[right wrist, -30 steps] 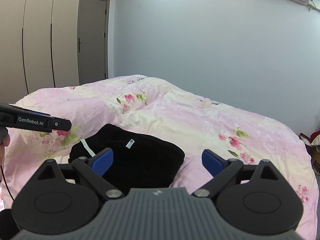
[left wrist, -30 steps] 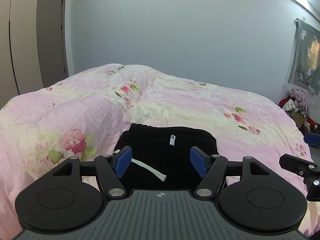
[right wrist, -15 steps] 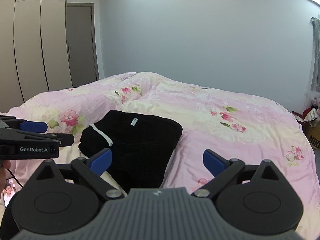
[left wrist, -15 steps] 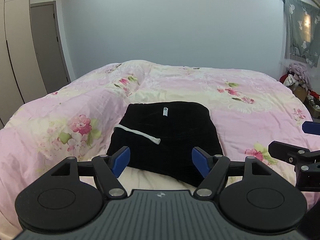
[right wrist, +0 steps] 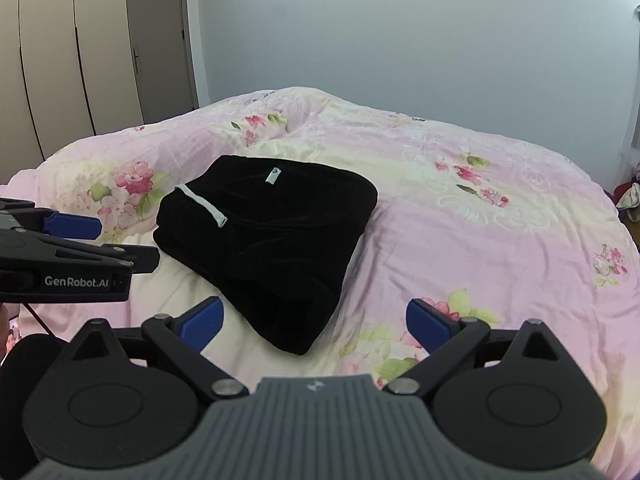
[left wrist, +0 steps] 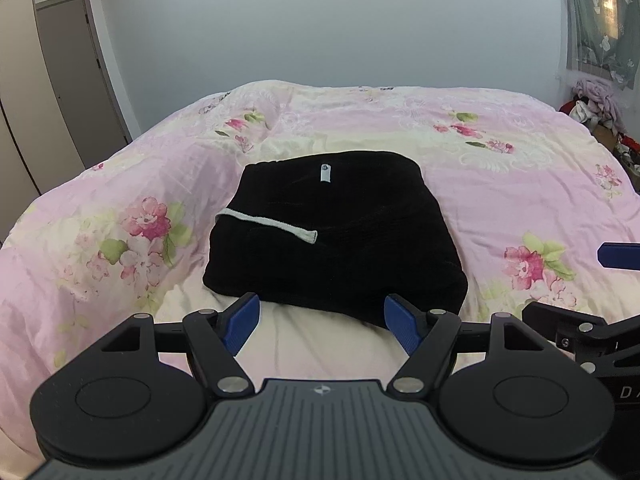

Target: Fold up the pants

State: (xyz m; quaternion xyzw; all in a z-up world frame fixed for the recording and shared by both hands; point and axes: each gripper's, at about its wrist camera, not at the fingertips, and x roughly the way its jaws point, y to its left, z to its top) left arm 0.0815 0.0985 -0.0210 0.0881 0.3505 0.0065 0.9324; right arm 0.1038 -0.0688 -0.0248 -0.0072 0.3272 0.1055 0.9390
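Pink floral bedspread [left wrist: 500,184] holds the pants [left wrist: 336,232], seemingly fully folded; left gripper [left wrist: 322,320] and right gripper [right wrist: 314,320] both gape empty.

The folded pants [left wrist: 336,232] lay on the bed's quilt [left wrist: 500,184], toward its near edge and left of its middle. A drawstring [left wrist: 268,224] lay across their top left, with a small tag [left wrist: 325,172] behind it. The left gripper [left wrist: 322,320] hovered just before the near edge of the pants, and the right gripper [right wrist: 314,320] to its right. A door [right wrist: 160,32] and wardrobe [right wrist: 52,60] stood behind the bed on the left; a clothes heap [left wrist: 592,108] lay off its right side.
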